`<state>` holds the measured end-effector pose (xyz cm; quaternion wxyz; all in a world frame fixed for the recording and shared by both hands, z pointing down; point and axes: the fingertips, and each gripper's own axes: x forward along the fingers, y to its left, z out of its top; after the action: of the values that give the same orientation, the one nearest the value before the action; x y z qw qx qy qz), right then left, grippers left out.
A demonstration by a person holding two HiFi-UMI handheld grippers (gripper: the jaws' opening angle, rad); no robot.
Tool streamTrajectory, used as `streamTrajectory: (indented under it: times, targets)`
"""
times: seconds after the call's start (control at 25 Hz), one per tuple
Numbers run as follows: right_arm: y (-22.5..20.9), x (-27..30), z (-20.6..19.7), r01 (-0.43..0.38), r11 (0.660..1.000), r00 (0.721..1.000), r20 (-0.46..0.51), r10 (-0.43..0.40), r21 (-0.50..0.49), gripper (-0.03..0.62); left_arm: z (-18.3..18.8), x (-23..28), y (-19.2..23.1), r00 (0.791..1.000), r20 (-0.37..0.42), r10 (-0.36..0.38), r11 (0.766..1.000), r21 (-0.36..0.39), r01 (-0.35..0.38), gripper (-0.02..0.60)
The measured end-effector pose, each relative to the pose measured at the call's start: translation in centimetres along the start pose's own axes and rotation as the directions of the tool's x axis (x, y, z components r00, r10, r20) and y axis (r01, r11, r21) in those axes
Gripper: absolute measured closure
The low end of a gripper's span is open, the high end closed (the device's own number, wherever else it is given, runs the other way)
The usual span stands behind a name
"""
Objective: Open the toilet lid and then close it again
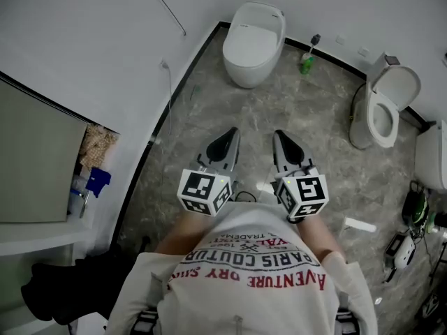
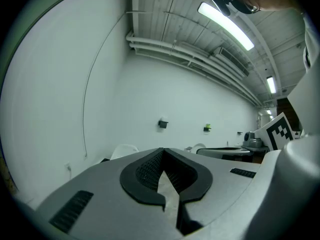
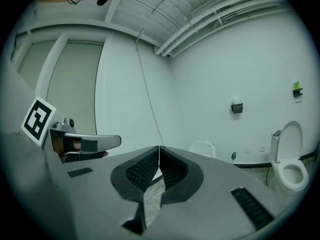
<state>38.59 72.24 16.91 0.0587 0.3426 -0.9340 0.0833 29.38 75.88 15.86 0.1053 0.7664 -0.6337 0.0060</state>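
The person's shirt (image 1: 246, 285) reads "PARIS COUTUR" and "AVENTURE DRY" (seen upside down).

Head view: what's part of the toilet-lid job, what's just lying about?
Job: closed-lid toilet ahead, left gripper, right gripper (both shut, empty).
Lying about: open-lid toilet, green bottle, blue object, white piece.

A green bottle (image 1: 306, 63) stands on the grey marbled floor (image 1: 314, 117) beside the wall (image 1: 391, 12).
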Motion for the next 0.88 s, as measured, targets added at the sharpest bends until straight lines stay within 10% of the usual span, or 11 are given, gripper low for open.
streamTrajectory:
  times: [0.52, 0.88]
  targets:
    - [-5.5, -2.1, -2.6, -0.028, 0.999, 0.998, -0.058, 0.031, 0.037, 0.579, -2.6, 1.9, -3.0, 0.997, 0.001, 0.075, 0.995, -0.062, -0.075, 0.574]
    - [-6.4, 5.5, -3.5, -0.014, 0.998, 0.995, -0.093, 0.02, 0.062, 0.579, -2.7, 6.2, 4.4, 0.996, -0.016, 0.086, 0.993, -0.074, -0.087, 0.574]
